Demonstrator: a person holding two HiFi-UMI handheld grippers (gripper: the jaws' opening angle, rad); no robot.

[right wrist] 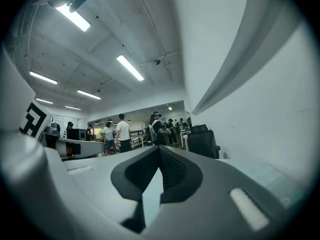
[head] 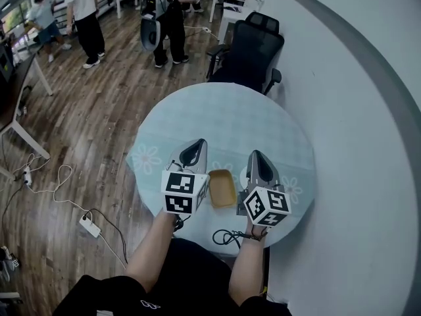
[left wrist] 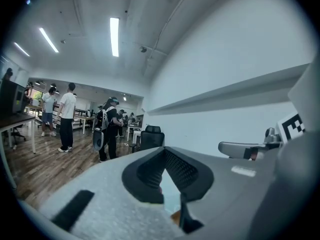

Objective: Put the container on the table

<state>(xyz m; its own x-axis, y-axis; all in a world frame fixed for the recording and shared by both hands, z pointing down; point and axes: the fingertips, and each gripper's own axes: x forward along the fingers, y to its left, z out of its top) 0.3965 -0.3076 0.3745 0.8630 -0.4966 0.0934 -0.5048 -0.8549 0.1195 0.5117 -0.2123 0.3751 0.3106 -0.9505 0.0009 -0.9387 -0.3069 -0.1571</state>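
A small tan open container [head: 222,187] rests on the round table [head: 223,120], near its front edge. It lies between my two grippers and neither one touches it. My left gripper [head: 195,145] is held just left of it, jaws closed tip to tip with nothing between them. My right gripper [head: 254,155] hovers just right of it, also shut and empty. In the left gripper view the left gripper [left wrist: 164,151] points across the room, and a sliver of the container [left wrist: 175,216] shows below the jaws. The right gripper [right wrist: 160,149] points the same way in its own view.
A black office chair [head: 253,45] stands at the table's far side. A white wall [head: 355,143] runs close along the right. Several people [head: 170,18] stand far off on the wood floor. Cables and a power strip [head: 89,226] lie on the floor at left. A black cable [head: 227,237] hangs at the table's front edge.
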